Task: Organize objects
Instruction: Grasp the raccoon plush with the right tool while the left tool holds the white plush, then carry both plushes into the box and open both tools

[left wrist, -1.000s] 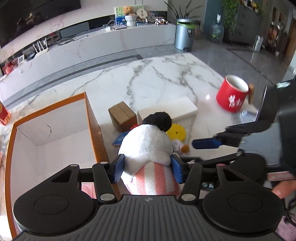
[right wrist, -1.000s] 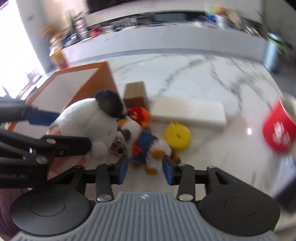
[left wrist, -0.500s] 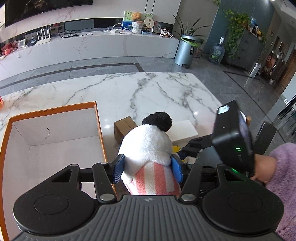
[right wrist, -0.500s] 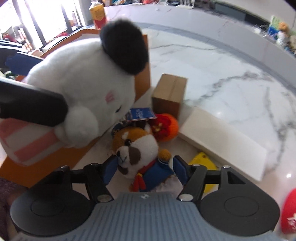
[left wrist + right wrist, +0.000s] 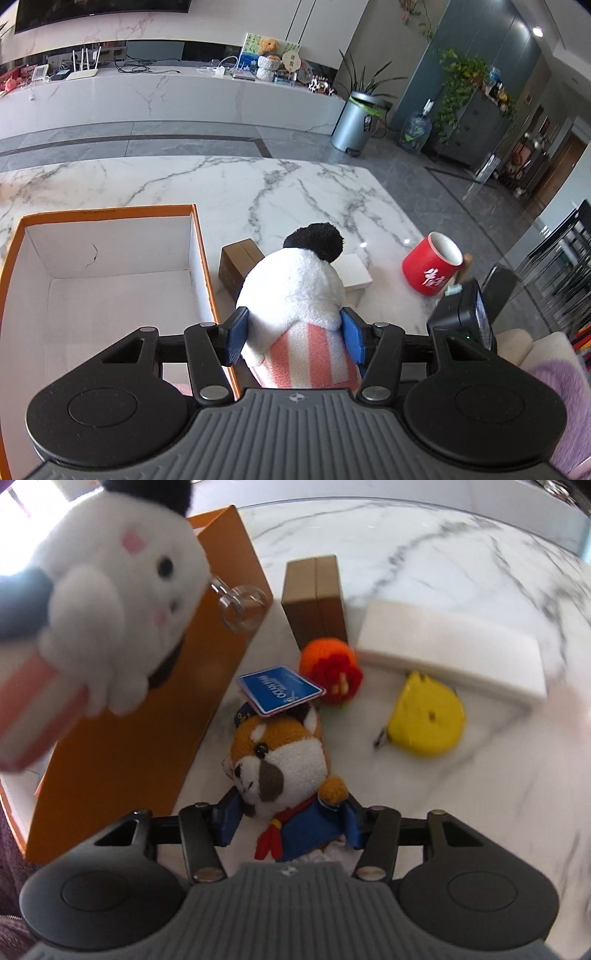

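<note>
Your left gripper (image 5: 293, 338) is clamped on the striped lower half of the white plush (image 5: 295, 291), held in the air just right of the orange box (image 5: 201, 266) wall. The box stands open with a bare white interior, so there is free room to your left past that rim. Beyond the plush, the marble bench (image 5: 236, 184) is open up to its far edge.

Your right gripper (image 5: 288, 823) has its blue pads (image 5: 349, 825) pressed against the fox plush (image 5: 280, 764) in its blue jacket, which lies on the bench close to the box's outer wall. Around it sit a brown carton (image 5: 317, 594), a white foam block (image 5: 450, 653), a knitted orange ball (image 5: 330, 668), a yellow tape measure (image 5: 426, 718) and a glass cup (image 5: 243, 607). A glossy red mug (image 5: 432, 264) lies tipped near the bench's right edge.

Compared with half a second ago, your right gripper has narrowed onto the fox, and the white plush sits higher and further left in the right wrist view.
</note>
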`<state>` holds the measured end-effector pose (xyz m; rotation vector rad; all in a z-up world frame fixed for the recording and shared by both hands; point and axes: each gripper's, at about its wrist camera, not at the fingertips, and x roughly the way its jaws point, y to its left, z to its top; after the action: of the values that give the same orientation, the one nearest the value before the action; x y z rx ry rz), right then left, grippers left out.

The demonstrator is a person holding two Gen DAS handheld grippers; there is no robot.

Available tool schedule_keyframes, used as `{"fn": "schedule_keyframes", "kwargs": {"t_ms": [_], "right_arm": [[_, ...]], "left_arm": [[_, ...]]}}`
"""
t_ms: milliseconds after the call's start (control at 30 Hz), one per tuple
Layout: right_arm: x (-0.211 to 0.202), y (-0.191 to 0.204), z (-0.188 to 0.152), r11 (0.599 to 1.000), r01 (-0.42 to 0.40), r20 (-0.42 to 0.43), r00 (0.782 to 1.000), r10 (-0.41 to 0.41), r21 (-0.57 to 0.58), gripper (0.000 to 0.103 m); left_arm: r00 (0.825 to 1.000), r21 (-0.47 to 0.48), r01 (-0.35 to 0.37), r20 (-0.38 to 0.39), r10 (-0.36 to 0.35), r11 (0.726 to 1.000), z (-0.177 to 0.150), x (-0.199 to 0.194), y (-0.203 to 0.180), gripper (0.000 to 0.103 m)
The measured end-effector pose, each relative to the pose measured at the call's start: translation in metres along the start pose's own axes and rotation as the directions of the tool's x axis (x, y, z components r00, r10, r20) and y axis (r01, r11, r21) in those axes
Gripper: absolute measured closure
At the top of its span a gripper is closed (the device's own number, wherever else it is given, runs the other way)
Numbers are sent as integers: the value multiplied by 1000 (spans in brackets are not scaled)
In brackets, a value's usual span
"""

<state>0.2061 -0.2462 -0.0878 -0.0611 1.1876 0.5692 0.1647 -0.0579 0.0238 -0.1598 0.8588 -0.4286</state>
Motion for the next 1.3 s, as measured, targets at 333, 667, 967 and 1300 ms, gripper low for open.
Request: {"fn": "schedule_keyframes", "kwargs": {"t_ms": [333, 667, 967, 1300], "right_arm": [[-74, 26, -30, 985, -9, 161, 987, -19, 170, 50], [-143, 96, 19, 970, -166, 386, 919, 86, 179, 50], [-90, 149, 91, 958, -99, 320, 947, 7, 270, 50], [-22, 138, 134, 944, 16, 168, 983, -76, 331, 49]], "left_arm": [[995, -57, -8, 103, 14, 998, -2, -63, 33, 41], [984, -113, -91, 143, 107, 989, 4, -75, 79, 41], [979, -241, -171, 65, 192, 955, 3, -31, 127, 41], [986, -206, -164, -22, 163, 965, 11, 18, 149, 41]]}}
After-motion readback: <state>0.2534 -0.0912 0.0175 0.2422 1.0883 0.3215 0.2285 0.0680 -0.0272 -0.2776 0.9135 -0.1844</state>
